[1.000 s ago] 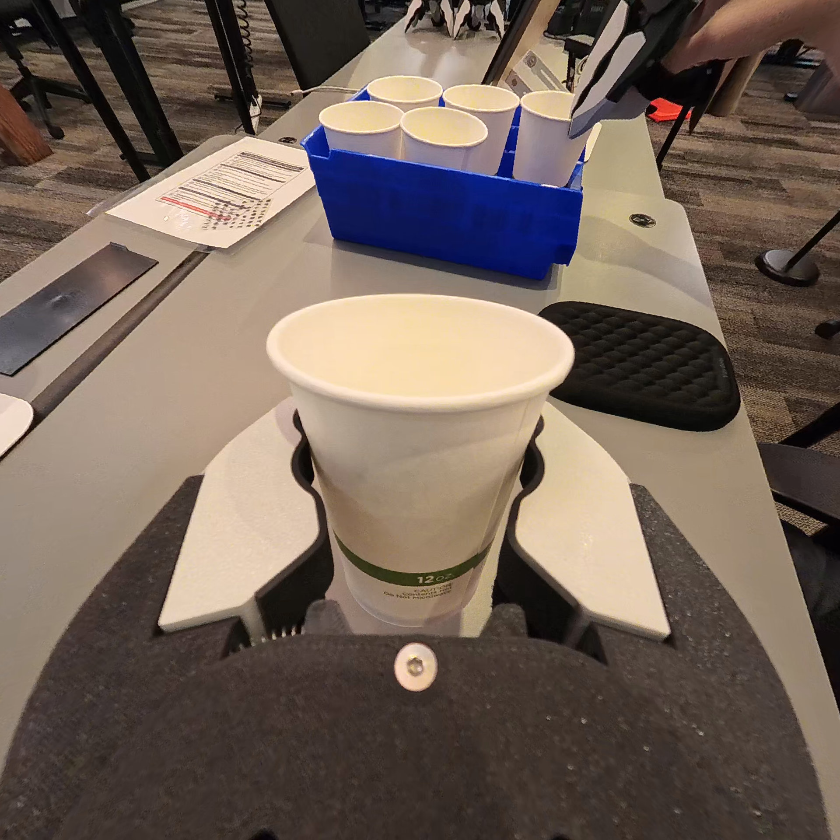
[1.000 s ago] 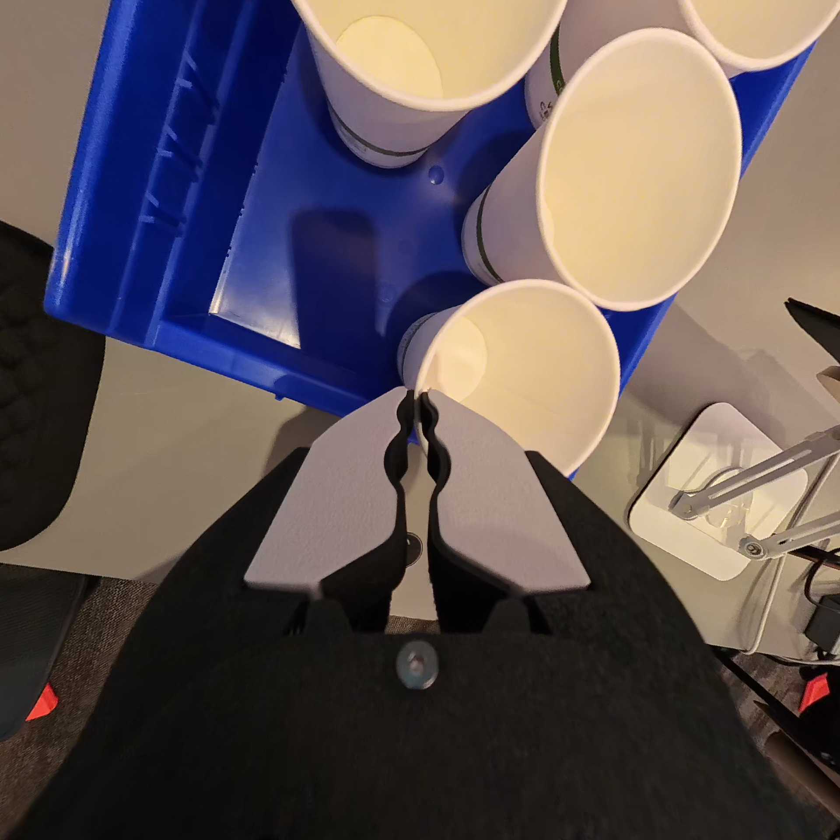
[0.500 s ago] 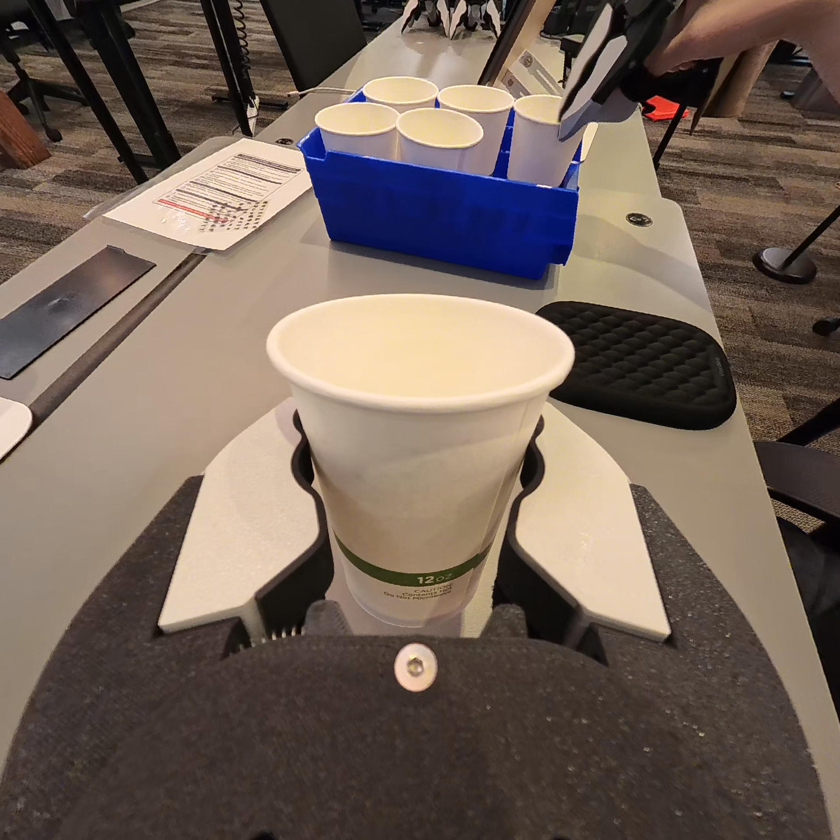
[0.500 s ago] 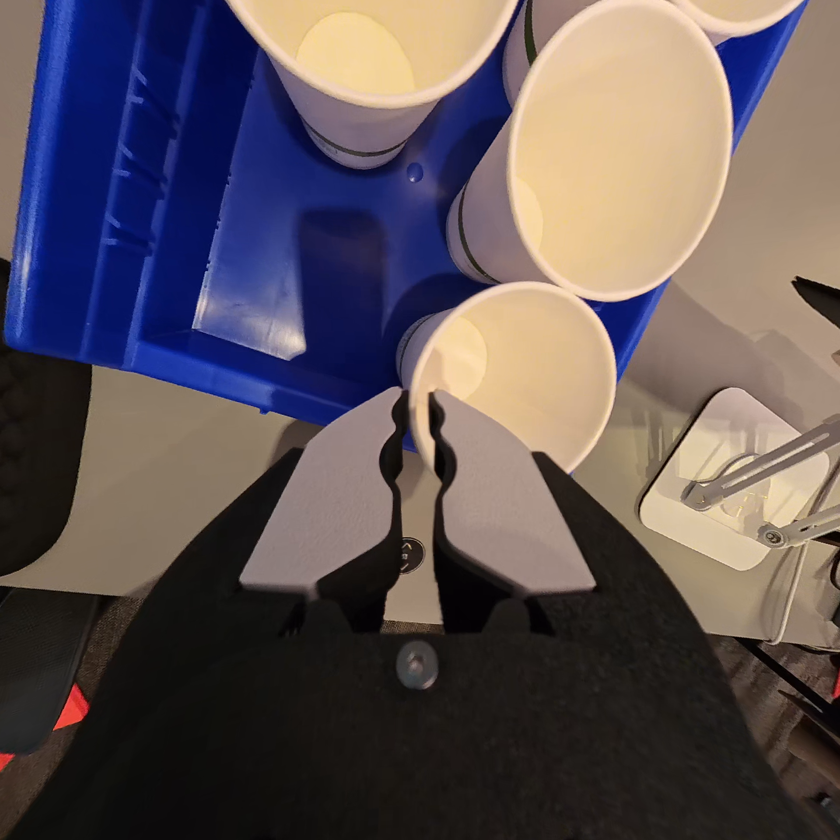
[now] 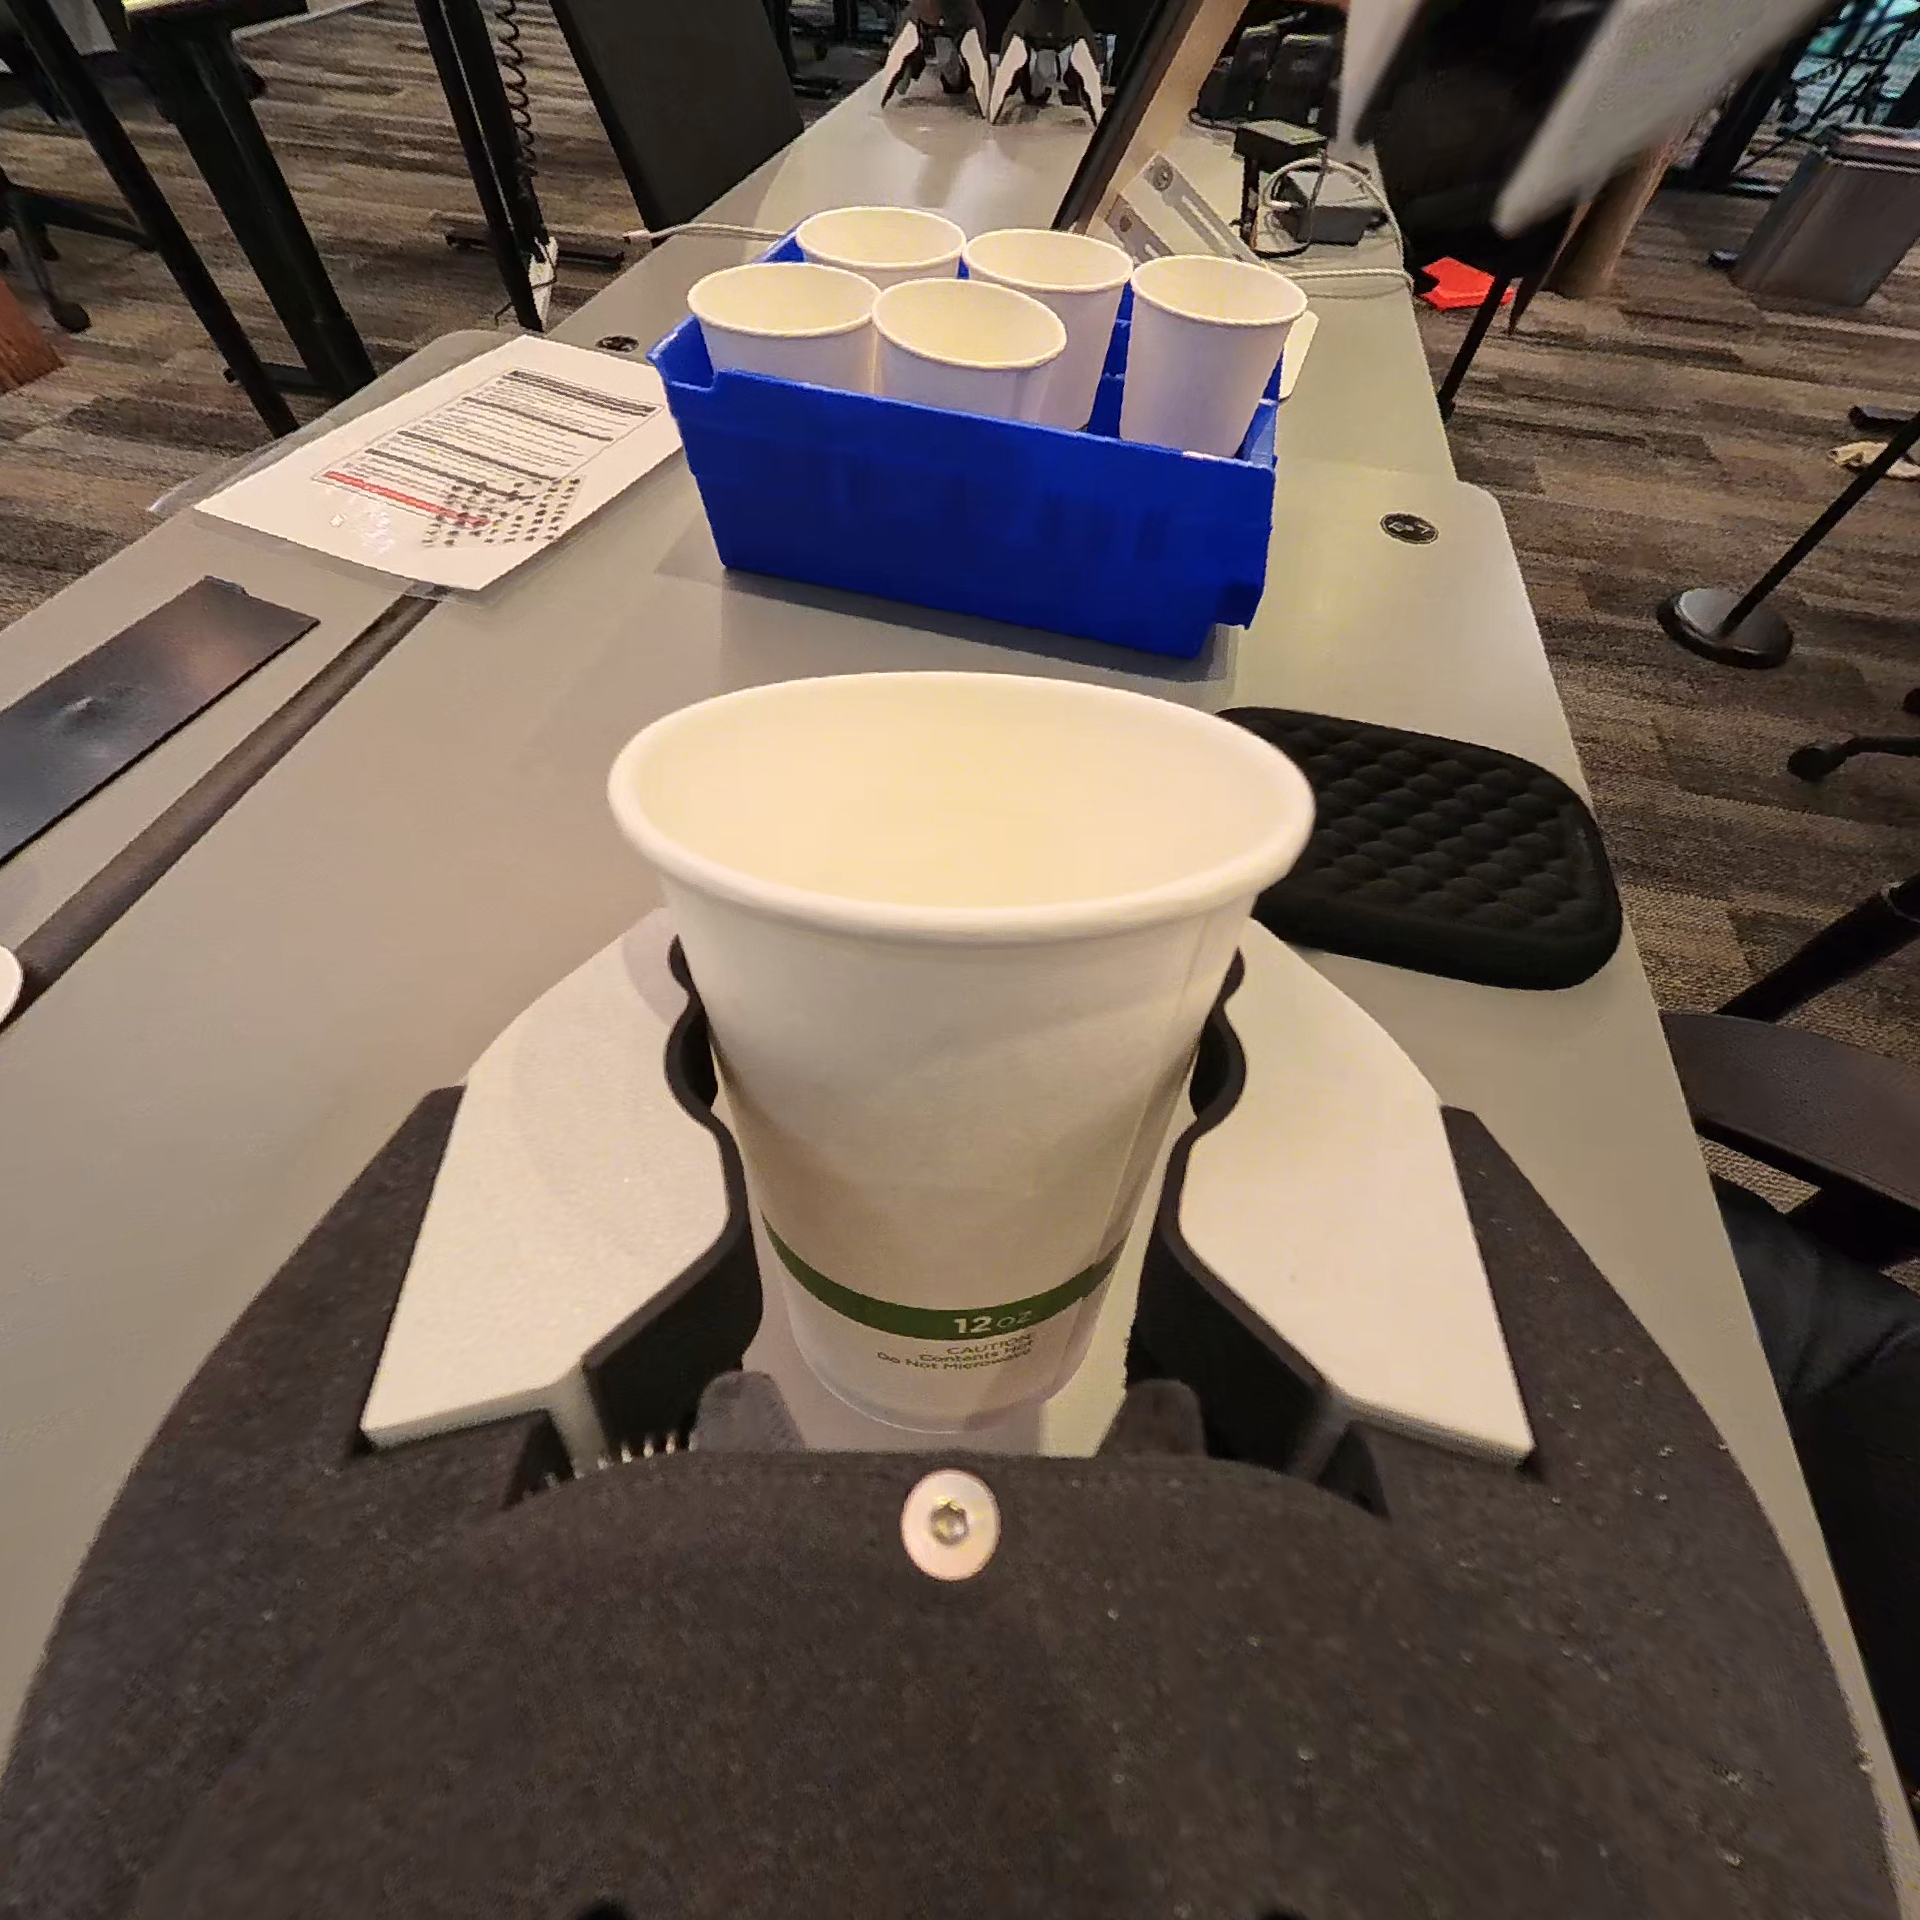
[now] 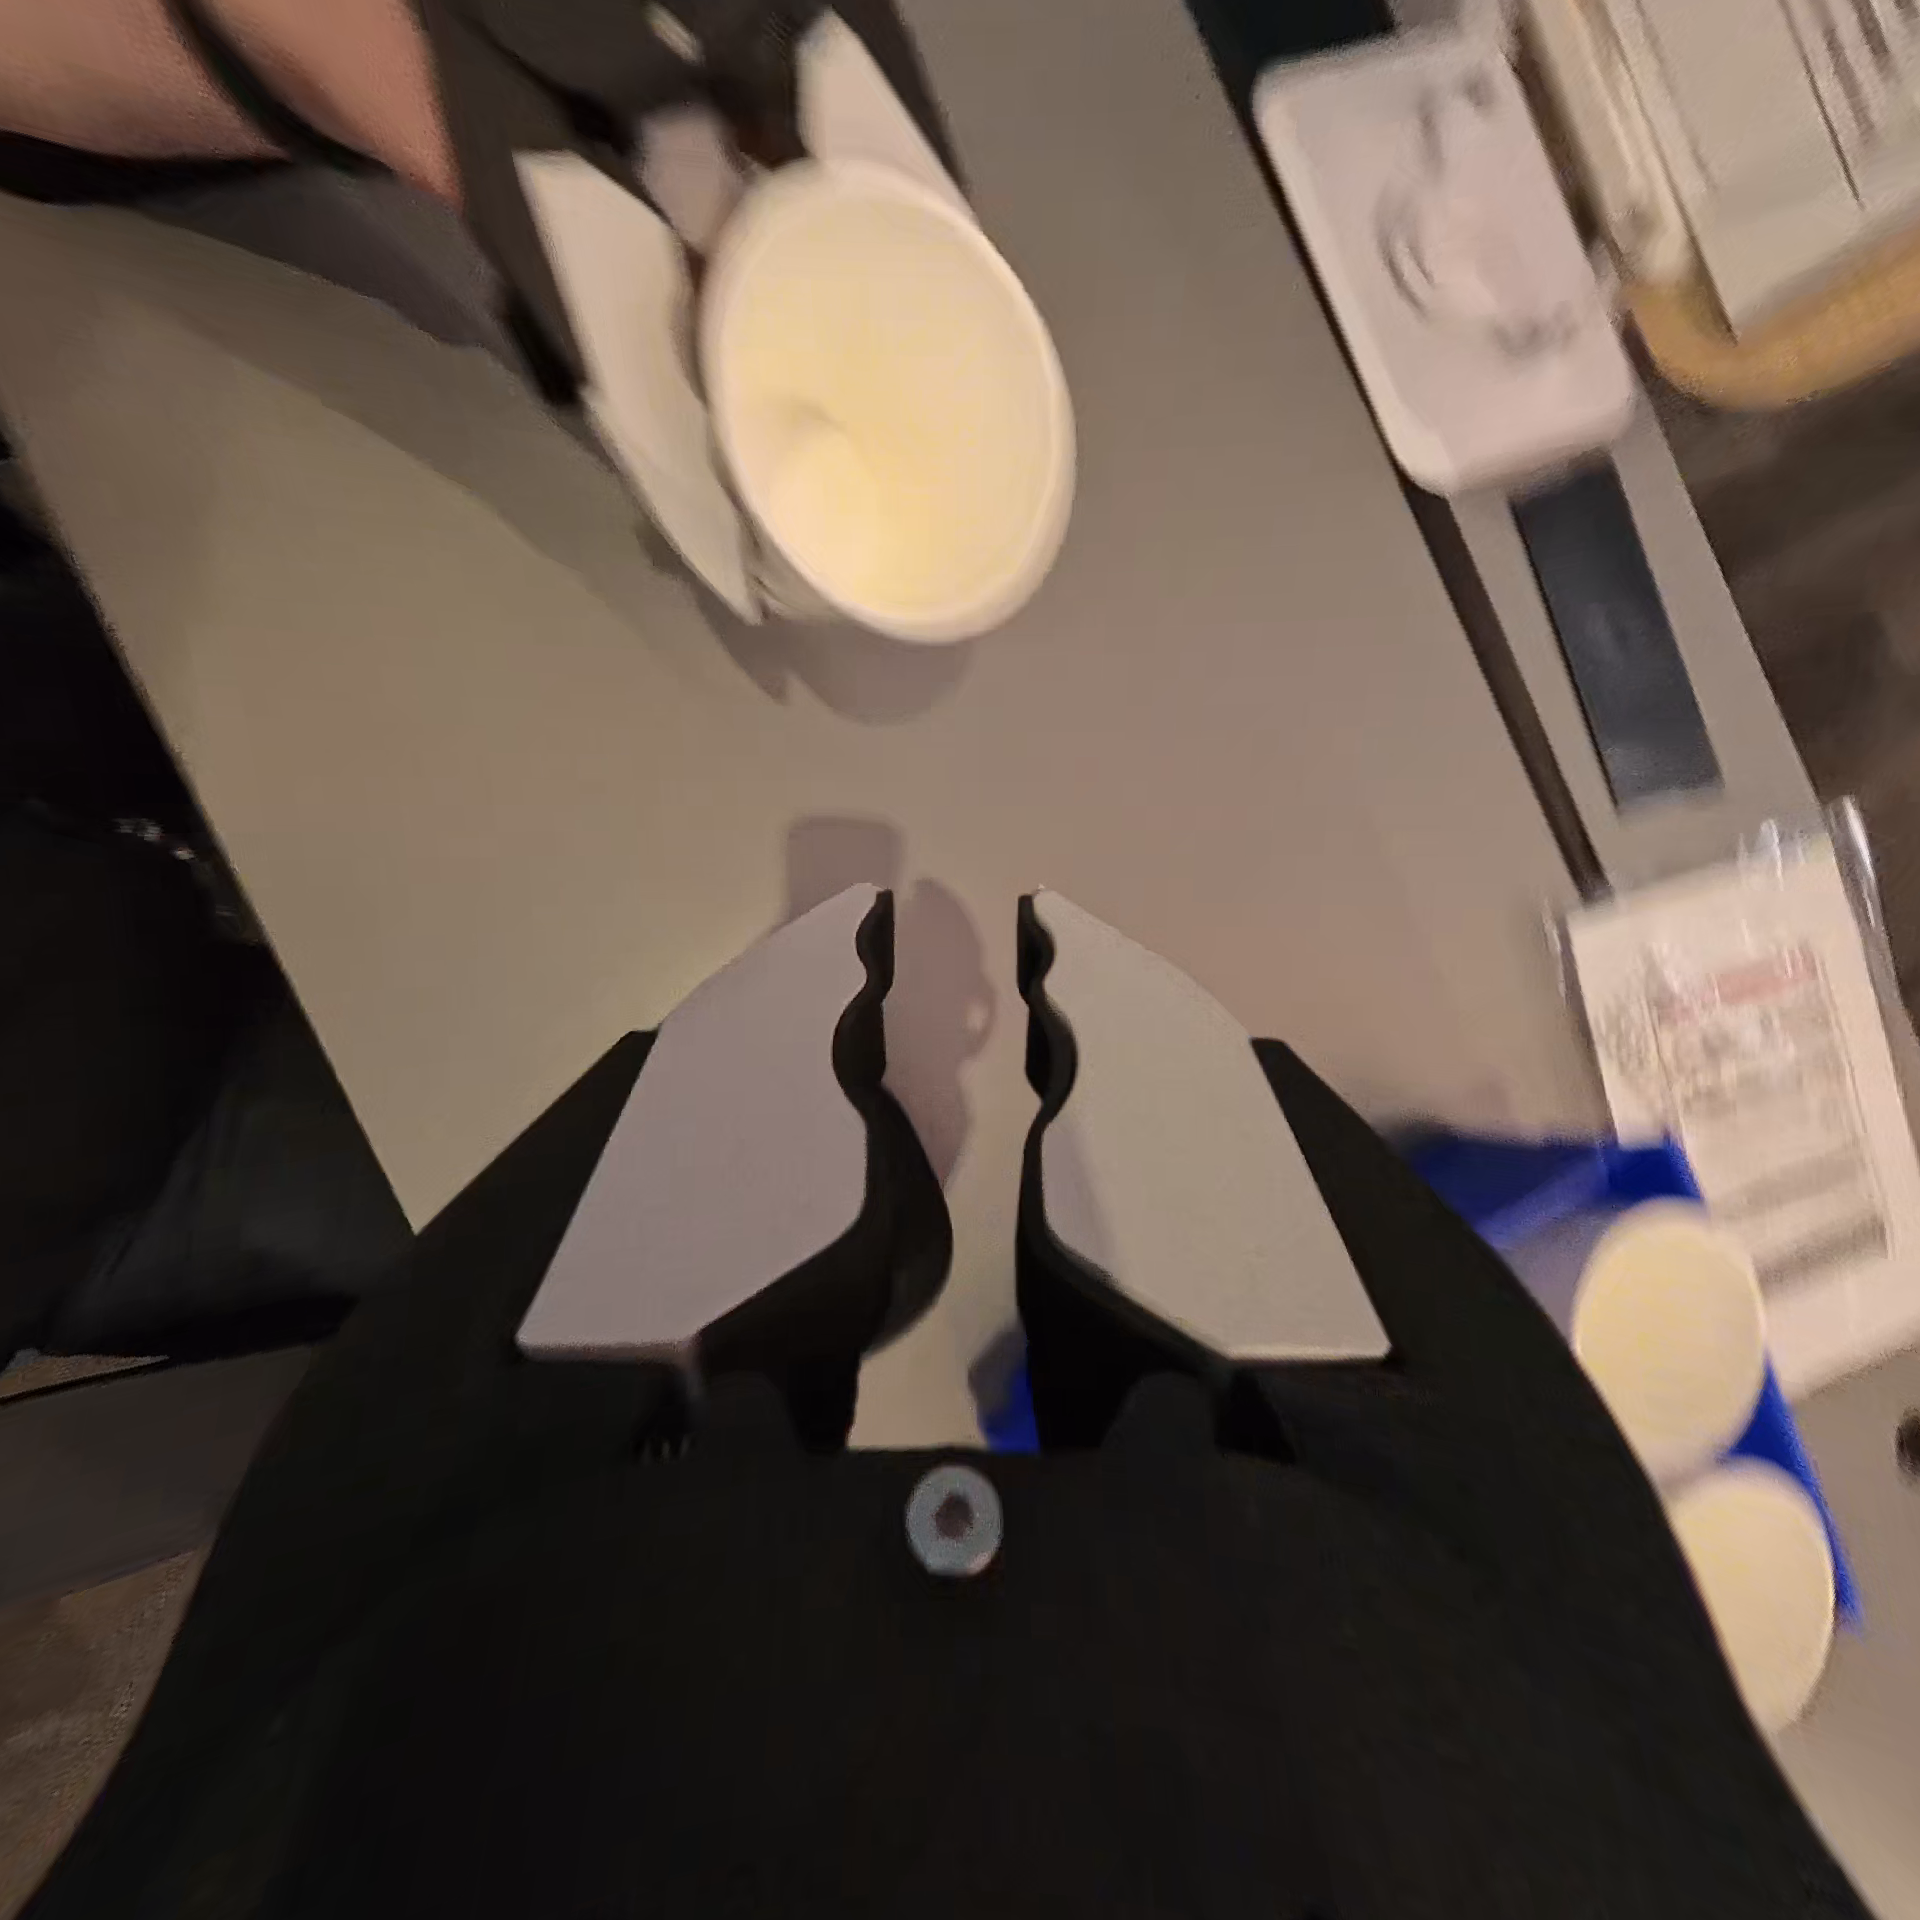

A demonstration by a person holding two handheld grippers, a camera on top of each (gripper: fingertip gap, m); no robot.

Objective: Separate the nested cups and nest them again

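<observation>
The grey table (image 5: 436, 852) runs away from the left wrist camera, with patterned carpet and black desk legs on either side. On its far part stands a blue bin (image 5: 977, 509) that holds five upright white paper cups (image 5: 966, 343): four are grouped at the left, and one stands alone in the bin's right end. A printed sheet (image 5: 457, 468) lies just left of the bin. A black quilted pad (image 5: 1434, 842) rests at the table's right edge, nearer the camera, and a dark flat strip (image 5: 114, 696) lies at the left edge.

The left gripper (image 5: 956, 1039) is clamped around a cup (image 5: 956, 997), its two pale fingers (image 5: 582, 1226) pressed against the cup's sides above the green band. That cup stands upright, its open mouth up, and its inside looks empty. Its base is hidden behind the gripper body, so whether it touches the table cannot be told.

The right wrist view is blurred. The right gripper (image 6: 954, 920) hangs over bare table with its jaws parted by a narrow gap and nothing between them. Beyond its tips in that view, the left gripper and its cup appear from above. The bin's blue corner and two cup mouths show at the lower right, beside the printed sheet. A white square device (image 6: 1444, 270) sits near the top right. In the left wrist view the right gripper shows only as a blurred shape at the top right corner.
</observation>
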